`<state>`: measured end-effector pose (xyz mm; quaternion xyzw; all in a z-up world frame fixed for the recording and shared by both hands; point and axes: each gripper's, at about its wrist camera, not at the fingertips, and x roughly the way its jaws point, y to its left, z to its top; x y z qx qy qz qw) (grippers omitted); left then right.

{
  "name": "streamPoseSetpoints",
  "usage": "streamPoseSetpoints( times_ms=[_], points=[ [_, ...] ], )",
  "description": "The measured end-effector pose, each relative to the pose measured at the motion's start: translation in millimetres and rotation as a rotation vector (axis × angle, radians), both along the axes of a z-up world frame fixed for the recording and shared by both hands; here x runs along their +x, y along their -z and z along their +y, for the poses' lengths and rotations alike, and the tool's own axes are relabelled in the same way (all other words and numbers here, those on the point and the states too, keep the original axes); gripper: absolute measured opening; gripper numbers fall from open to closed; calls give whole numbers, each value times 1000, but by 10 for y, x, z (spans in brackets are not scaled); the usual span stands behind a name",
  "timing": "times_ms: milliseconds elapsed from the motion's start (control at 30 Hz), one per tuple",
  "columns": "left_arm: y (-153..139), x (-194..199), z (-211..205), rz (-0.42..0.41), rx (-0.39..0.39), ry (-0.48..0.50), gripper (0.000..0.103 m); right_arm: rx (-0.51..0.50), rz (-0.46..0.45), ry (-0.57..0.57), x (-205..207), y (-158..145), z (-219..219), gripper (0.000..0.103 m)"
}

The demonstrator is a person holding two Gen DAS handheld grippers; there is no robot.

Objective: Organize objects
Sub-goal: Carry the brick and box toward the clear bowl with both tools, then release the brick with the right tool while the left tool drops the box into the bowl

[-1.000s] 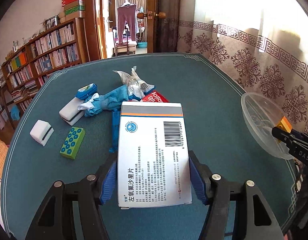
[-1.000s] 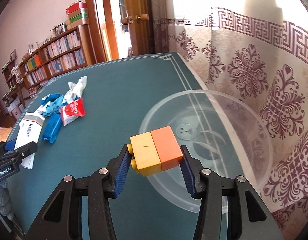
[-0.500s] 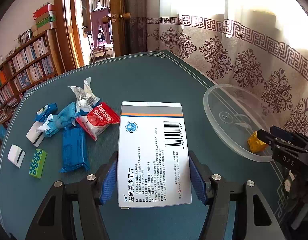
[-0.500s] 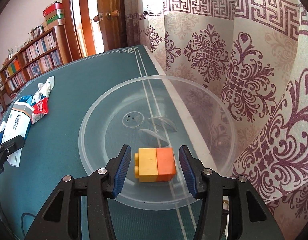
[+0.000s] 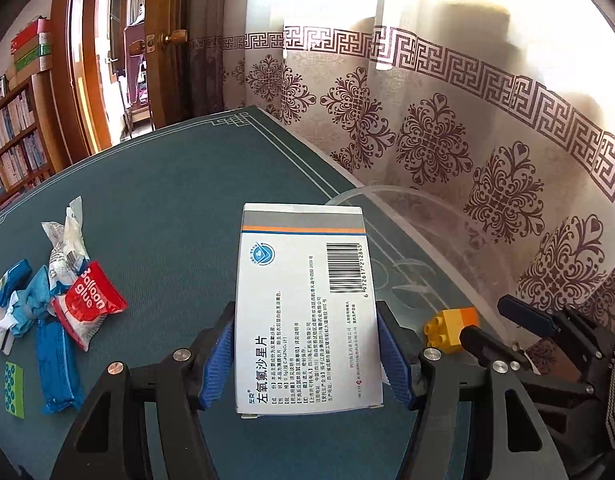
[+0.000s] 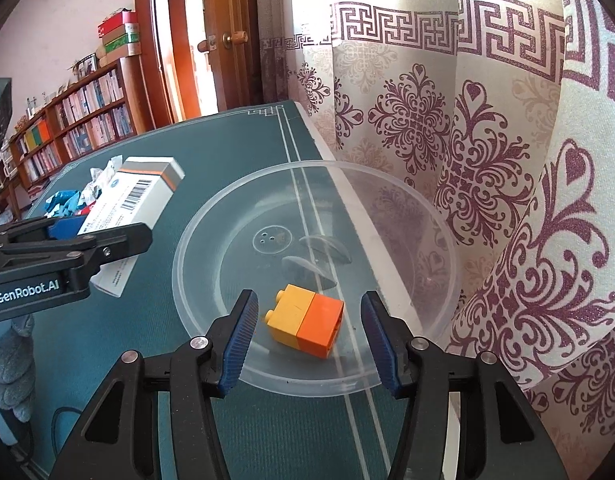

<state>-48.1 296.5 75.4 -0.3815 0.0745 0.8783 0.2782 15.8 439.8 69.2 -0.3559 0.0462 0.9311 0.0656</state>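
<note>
Teal table (image 6: 147, 360) by the curtain: right tool (image 6: 305, 334) is now standing apart from the yellow-orange block (image 6: 305, 320), dropped lower centre inside the clear bowl (image 6: 427, 340), one item sorted, while left tool (image 5: 305, 354) is swinging the clamped medicine box (image 5: 305, 308) bowlward.

A: What can be read here?

B: The white medicine box (image 5: 307, 312) carries large Chinese characters, 左氧氟沙星片, along its long side, with columns of finer Chinese print too small to make out.

A: Any numbers?

B: A barcode on the same face, with 6 972617 212845 beside it.

A: And on the table?

B: A red packet (image 5: 90, 302) reads "Balloon glue" in white letters.

A: Anything on the tools?

B: In the right wrist view the black body of the left gripper (image 6: 39, 268) bears "GenRobot.AI" in white.
</note>
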Motion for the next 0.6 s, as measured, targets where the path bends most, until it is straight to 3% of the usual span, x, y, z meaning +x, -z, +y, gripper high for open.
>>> streamPoseSetpoints(
  times_ms=[267, 467, 600],
  points=[
    [43, -177, 310, -29, 15, 53, 68, 0, 2, -7, -2, 27, -1, 55],
    [43, -263, 528, -7, 18, 87, 68, 7, 7, -9, -3, 25, -6, 55],
    [50, -337, 577, 9, 26, 67, 84, 6, 5, -9, -2, 28, -6, 55]
  ],
)
